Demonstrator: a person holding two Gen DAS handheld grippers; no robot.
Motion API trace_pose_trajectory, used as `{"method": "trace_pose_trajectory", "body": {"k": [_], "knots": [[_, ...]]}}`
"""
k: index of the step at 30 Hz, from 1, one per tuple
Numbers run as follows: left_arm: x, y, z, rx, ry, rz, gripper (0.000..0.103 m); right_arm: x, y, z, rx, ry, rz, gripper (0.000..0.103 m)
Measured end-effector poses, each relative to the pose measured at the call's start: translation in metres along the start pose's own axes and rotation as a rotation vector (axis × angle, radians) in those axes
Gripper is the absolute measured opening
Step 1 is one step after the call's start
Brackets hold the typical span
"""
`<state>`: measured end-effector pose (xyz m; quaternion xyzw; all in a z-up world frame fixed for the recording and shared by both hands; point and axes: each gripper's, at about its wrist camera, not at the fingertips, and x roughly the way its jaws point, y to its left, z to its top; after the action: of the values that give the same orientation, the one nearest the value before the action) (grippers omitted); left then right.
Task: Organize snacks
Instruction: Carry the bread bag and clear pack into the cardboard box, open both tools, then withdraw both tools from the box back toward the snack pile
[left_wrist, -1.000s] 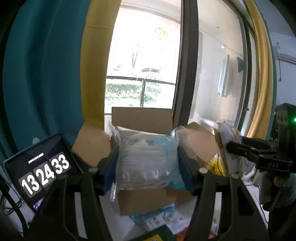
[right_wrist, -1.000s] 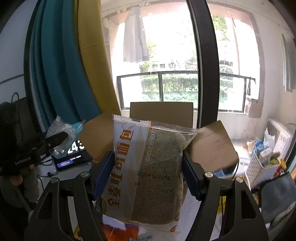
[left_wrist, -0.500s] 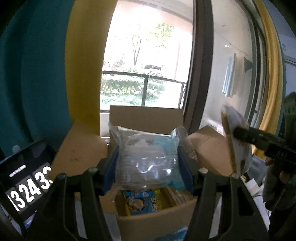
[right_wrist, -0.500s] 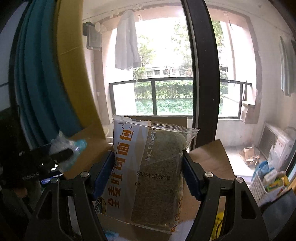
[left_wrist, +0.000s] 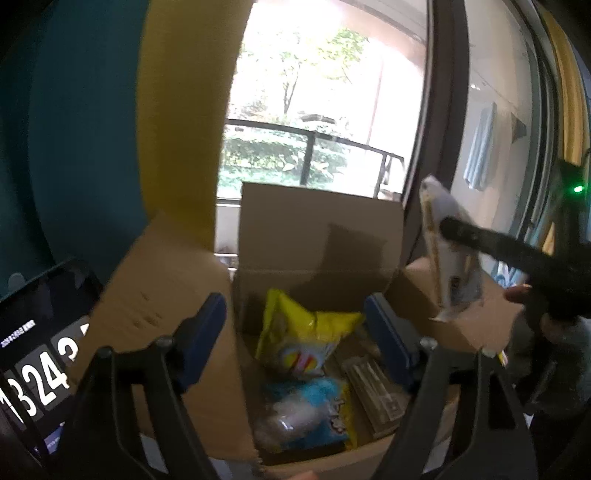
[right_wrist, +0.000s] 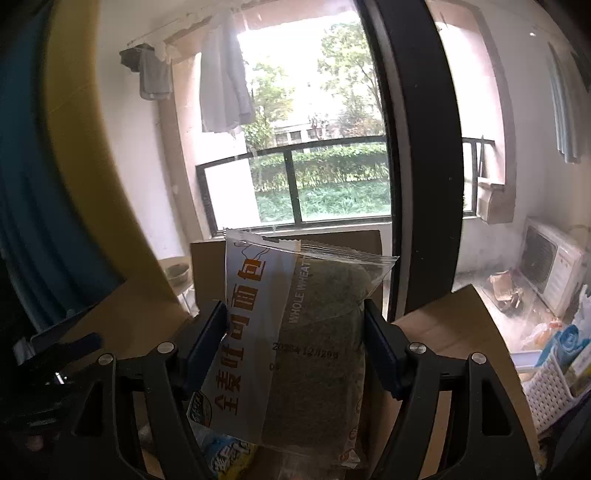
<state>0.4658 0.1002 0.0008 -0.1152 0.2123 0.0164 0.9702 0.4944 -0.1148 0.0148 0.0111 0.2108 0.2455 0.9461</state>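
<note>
Now both grippers hang over the open cardboard box, one empty-handed, one carrying bread.

Inside the box lie a yellow chip bag, a blue-and-white snack packet and what looks like a clear wrapped pack, though blur makes it hard to tell. The left gripper is spread wide with nothing between its pads. The right gripper is clamped on the whole wheat bread bag, held upright, long axis vertical, sealed edge uppermost, above the box. A clock tablet stands left; the raised flaps flank the opening.
</note>
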Motion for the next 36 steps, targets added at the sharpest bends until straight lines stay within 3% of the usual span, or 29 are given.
{"method": "trace_pose_trajectory", "body": {"k": [2, 4, 5, 14, 27, 36], "knots": [[-0.004, 0.005, 0.003, -0.016, -0.009, 0.005, 0.080, 0.012, 0.007, 0.003, -0.036, 0.035, 0.002, 0.080], [-0.009, 0.009, 0.006, -0.023, -0.016, 0.009, 0.080, 0.016, 0.016, 0.003, -0.077, 0.033, -0.019, 0.092], [-0.011, 0.009, 0.007, -0.024, -0.018, 0.008, 0.080, 0.016, 0.019, 0.002, -0.095, 0.028, -0.030, 0.093], [-0.020, 0.007, 0.010, -0.028, -0.041, 0.005, 0.081, 0.007, 0.027, 0.004, -0.133, 0.041, -0.049, 0.094], [-0.053, -0.010, 0.009, -0.016, -0.065, -0.011, 0.081, -0.052, 0.045, -0.003, -0.147, 0.034, -0.056, 0.094], [-0.100, -0.023, -0.001, 0.000, -0.083, -0.010, 0.082, -0.096, 0.063, -0.017, -0.148, 0.026, -0.034, 0.094]]}}
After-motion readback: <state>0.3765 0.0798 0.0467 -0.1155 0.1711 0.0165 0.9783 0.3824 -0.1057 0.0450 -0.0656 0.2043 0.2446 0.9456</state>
